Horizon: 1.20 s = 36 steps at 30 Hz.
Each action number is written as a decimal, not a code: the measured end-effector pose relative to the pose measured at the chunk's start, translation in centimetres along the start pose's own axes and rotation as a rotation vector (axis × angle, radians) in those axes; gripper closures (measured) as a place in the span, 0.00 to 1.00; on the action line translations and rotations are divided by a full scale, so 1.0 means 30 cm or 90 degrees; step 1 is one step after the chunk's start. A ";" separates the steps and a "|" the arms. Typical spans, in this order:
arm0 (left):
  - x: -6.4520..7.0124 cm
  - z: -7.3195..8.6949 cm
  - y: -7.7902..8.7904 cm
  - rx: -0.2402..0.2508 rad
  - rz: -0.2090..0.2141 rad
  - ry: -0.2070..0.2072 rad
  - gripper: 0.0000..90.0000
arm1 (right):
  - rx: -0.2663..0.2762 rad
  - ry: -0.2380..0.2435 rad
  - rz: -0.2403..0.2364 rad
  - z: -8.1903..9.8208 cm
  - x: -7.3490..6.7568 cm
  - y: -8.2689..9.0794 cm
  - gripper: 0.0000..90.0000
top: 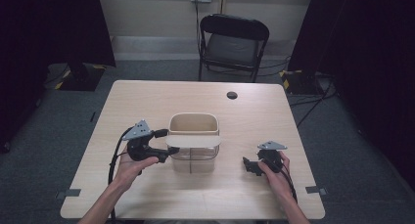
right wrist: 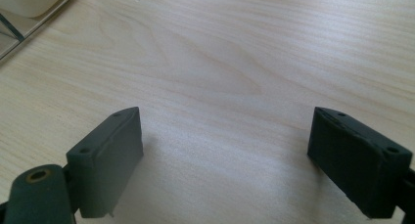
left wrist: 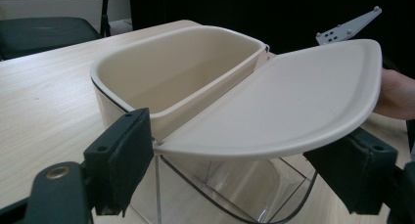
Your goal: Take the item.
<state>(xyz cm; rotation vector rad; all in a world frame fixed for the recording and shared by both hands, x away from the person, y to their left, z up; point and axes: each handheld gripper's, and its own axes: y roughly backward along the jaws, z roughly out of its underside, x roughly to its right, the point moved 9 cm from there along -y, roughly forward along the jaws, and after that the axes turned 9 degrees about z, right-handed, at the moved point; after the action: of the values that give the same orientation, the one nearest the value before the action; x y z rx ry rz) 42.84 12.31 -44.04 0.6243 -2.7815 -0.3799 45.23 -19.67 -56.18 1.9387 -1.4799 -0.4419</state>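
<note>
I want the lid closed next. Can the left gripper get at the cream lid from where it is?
Probably yes: the left gripper is open, its jaws standing either side of the lid's near edge, with nothing between them and it.

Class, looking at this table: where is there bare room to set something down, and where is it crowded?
Free: the far strip of the table behind the bin, and the wood between bin and right gripper. Crowded: the bin's near-left side, where the left gripper straddles the lid.
</note>
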 end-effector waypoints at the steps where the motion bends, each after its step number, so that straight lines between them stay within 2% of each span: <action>1: 0.000 -0.001 0.000 0.001 0.001 0.001 0.21 | -0.001 -0.001 0.000 0.000 -0.001 0.000 0.14; 12: 0.005 -0.029 0.007 0.010 0.003 -0.007 0.24 | -0.001 -0.001 -0.001 0.000 -0.001 0.000 0.14; 21: 0.020 -0.047 -0.007 0.012 0.015 -0.011 0.27 | -0.001 0.000 0.000 0.000 -0.001 0.000 0.14; 27: 0.029 -0.046 -0.019 0.013 0.029 -0.008 0.33 | -0.001 -0.001 0.000 0.000 -0.001 0.000 0.14; 29: 0.030 -0.044 -0.021 0.007 0.033 -0.016 0.39 | -0.001 -0.001 -0.001 0.000 -0.001 0.000 0.14; 36: 0.026 -0.044 -0.026 0.003 0.034 -0.013 0.40 | -0.001 -0.001 0.000 0.000 0.000 0.000 0.14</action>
<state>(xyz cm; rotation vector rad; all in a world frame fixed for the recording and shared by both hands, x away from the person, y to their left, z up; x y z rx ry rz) 42.88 11.01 -42.89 0.5495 -2.8128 -0.3701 45.21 -19.66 -56.18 1.9385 -1.4797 -0.4434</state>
